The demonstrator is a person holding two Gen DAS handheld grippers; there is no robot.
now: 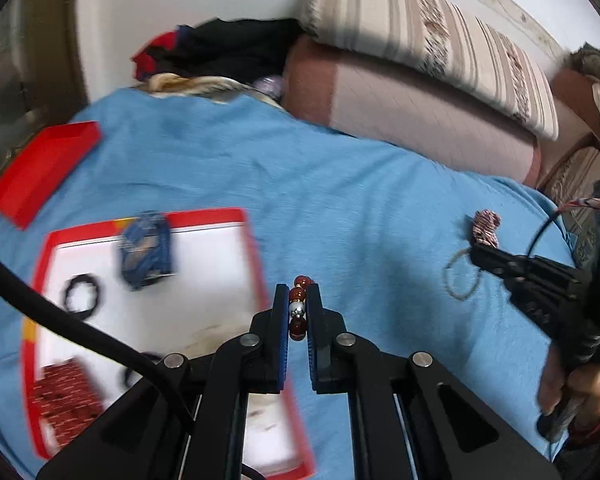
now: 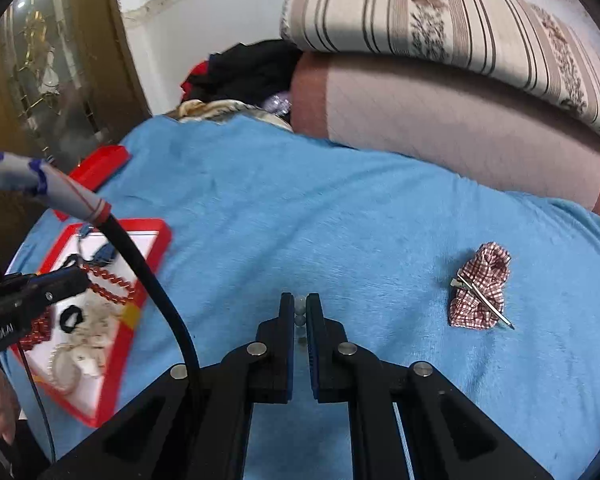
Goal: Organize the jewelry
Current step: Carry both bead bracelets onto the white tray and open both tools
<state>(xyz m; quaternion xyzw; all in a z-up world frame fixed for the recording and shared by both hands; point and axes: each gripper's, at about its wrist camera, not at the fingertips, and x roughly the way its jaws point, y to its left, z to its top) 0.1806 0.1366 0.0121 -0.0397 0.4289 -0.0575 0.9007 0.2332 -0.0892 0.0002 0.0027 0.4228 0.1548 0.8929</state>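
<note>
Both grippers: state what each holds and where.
Left gripper: red bead bracelet, pinched across its beads. Right gripper: pale bead bracelet, likewise across its beads.

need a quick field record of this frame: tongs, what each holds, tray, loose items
left tongs: shut on red bead bracelet
right tongs: shut on pale bead strand
tray: red rim, white base, on blue cloth
tray contents: blue scrunchie, black hair tie, red beaded piece
off tray: checked hair clip; red lid at cloth's far left
</note>
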